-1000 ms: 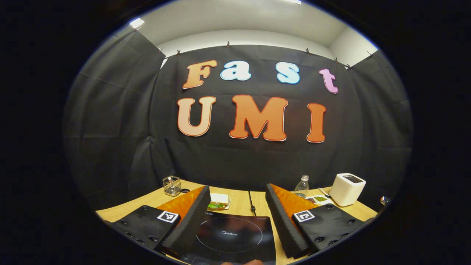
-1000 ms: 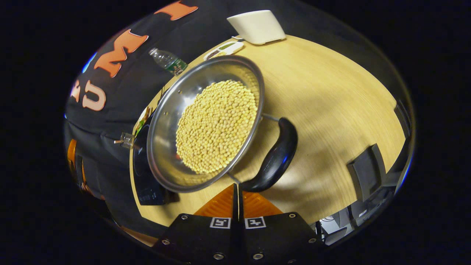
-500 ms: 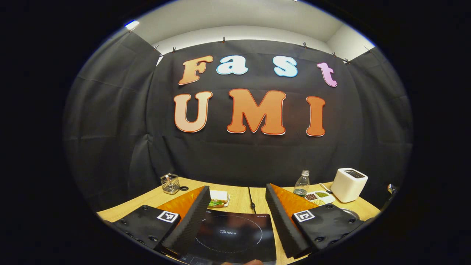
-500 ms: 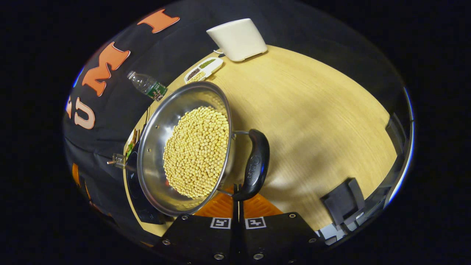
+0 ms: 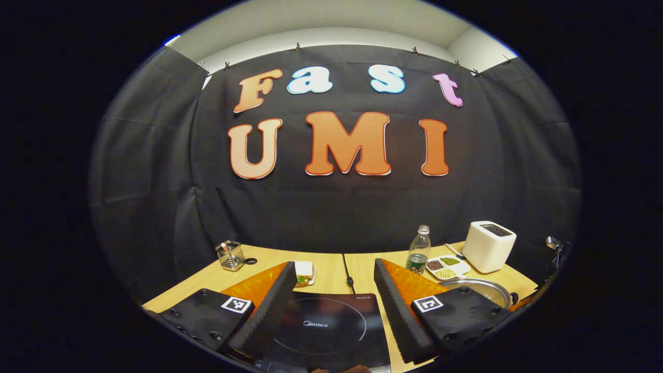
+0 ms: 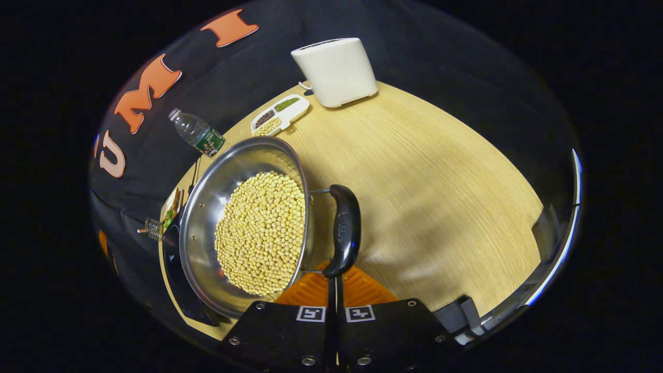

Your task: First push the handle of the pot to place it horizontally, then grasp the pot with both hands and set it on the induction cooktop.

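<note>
Pushing pot handle (image 6: 342, 233) with right tongs (image 6: 334, 285), closed together and empty, to swing it horizontal; pot (image 6: 243, 228) just ahead-left; left tongs (image 5: 331, 290) apart, straddling cooktop (image 5: 323, 326).

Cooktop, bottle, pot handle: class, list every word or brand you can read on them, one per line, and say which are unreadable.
"Midea": printed in the middle of the cooktop.
Small print at the cooktop's far right corner: too small to read.
Bottle label: too small to read.
Embossed mark on the handle: too blurred to read.
Square markers: patterns, no words.
</note>
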Tool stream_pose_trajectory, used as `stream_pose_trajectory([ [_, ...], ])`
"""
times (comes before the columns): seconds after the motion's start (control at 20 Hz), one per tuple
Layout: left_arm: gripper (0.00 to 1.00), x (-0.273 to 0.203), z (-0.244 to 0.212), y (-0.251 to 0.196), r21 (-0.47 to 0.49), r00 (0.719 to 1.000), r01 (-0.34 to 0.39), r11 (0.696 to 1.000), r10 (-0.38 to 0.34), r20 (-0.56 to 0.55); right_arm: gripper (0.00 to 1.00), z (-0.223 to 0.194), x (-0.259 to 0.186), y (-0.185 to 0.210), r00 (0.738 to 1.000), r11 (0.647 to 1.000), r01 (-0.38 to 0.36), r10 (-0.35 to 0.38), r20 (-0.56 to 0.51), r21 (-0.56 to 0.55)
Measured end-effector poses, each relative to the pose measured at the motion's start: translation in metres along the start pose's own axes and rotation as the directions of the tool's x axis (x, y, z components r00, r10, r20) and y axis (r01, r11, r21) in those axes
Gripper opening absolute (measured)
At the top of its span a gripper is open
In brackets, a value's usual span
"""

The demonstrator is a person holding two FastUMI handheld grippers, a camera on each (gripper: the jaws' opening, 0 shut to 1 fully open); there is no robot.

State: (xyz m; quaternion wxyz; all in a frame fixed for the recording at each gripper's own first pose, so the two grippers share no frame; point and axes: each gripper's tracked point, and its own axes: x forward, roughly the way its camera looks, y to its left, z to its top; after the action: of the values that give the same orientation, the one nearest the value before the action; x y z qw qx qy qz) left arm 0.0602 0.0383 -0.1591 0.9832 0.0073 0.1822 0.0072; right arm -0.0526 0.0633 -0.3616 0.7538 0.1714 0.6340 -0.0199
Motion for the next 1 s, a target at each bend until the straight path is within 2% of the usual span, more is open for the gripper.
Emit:
stream_pose_trajectory([
  [0.35, 0.99, 0.015, -0.029, -0.019, -0.014, 0.994, 0.048, 0.999, -0.049, -0.094, 0.0, 0.024, 0.003, -0.011, 0.999, 0.998, 0.041, -0.041, 0.019, -0.037],
  [0.8, 0.99, 0.026, -0.053, -0.034, -0.033, 0.98, 0.096, 0.995, -0.101, -0.171, 0.0, 0.046, 0.014, -0.007, 0.999, 0.998, 0.033, -0.032, 0.032, -0.046],
  [1.0, 0.98, 0.032, -0.076, -0.048, -0.046, 0.964, 0.143, 0.989, -0.15, -0.222, 0.0, 0.056, 0.02, -0.005, 0.998, 0.999, 0.034, -0.032, 0.048, -0.042],
])
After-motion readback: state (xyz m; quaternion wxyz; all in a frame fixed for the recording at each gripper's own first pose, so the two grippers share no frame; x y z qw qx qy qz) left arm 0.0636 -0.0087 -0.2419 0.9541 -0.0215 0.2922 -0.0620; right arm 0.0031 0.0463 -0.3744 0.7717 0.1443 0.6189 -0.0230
